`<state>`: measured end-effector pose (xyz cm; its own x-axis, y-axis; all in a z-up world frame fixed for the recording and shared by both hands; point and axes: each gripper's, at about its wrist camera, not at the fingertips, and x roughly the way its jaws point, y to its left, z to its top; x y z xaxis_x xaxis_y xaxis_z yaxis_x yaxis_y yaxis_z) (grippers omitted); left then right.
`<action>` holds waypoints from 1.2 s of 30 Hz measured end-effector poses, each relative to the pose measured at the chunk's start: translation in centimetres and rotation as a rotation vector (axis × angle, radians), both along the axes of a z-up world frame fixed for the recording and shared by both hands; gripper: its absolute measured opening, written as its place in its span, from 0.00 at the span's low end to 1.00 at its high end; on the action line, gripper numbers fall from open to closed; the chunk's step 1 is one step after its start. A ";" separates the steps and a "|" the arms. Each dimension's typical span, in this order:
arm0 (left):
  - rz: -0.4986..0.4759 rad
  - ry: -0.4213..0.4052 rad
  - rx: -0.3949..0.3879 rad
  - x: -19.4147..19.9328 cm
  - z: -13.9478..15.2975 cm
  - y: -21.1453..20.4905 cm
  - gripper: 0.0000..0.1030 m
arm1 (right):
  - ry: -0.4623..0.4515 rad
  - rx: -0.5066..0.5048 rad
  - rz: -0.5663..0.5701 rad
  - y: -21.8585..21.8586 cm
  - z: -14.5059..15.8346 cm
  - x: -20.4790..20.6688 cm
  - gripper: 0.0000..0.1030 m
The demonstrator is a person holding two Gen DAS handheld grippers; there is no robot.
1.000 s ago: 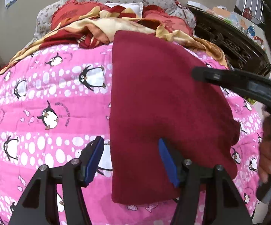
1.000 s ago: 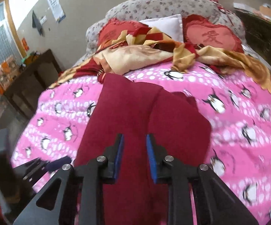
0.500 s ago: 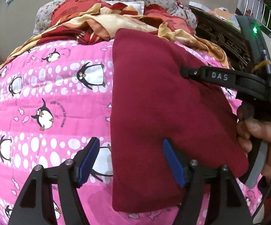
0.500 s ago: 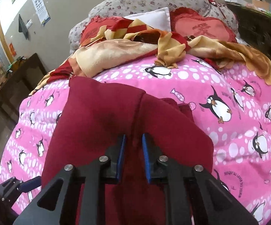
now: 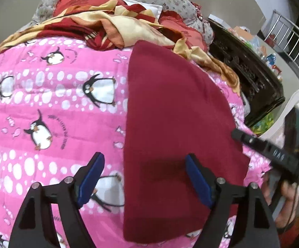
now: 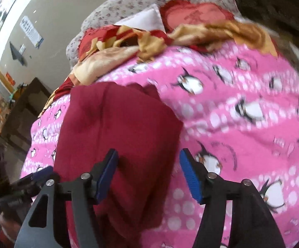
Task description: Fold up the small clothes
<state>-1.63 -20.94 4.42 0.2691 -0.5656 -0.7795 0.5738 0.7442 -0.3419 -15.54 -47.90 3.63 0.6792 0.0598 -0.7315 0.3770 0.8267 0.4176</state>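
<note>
Jaws of the left hand-held gripper point(image 5: 144, 180) and right hand-held gripper point(image 6: 148, 174) are opening, gripping nothing; the maroon garment point(image 5: 176, 124) lies on the bed's pink quilt point(image 5: 56, 107). Better to pinch the near corners evenly.

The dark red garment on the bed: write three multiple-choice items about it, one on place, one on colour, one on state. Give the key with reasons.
1. Where does the dark red garment lie?
A. on the pink penguin quilt
B. on the floor
C. on a chair

2. What colour are the gripper pads?
A. green
B. blue
C. white

3. How does the garment lie?
A. crumpled in a ball
B. hanging from a gripper
C. flat, folded into a smooth panel

Key: A, quilt shows around it; B, both wrist views show blue pads; C, it lies smooth, and the left gripper and right gripper are opening, gripping nothing.
</note>
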 end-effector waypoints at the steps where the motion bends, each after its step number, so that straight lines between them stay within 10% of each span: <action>1: -0.004 0.007 -0.004 0.2 -0.1 -0.2 0.82 | -0.009 0.041 -0.006 -0.5 -0.7 -0.3 0.71; 16: -0.065 0.043 -0.006 2.0 -2.2 -3.4 0.90 | -0.094 0.292 0.009 -1.4 -4.2 0.6 0.82; 27: -0.072 0.045 -0.003 2.5 -2.8 -4.5 0.93 | -0.095 0.257 0.004 -0.8 -4.3 1.8 0.86; 36: -0.082 0.048 -0.042 1.9 -1.8 -3.7 0.55 | -0.131 0.180 0.021 0.5 -2.2 1.1 0.43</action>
<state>0.27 -24.64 2.64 0.1834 -0.6164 -0.7658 0.6143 0.6800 -0.4003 -14.47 -47.37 1.45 0.7646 0.1967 -0.6137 0.2934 0.7417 0.6032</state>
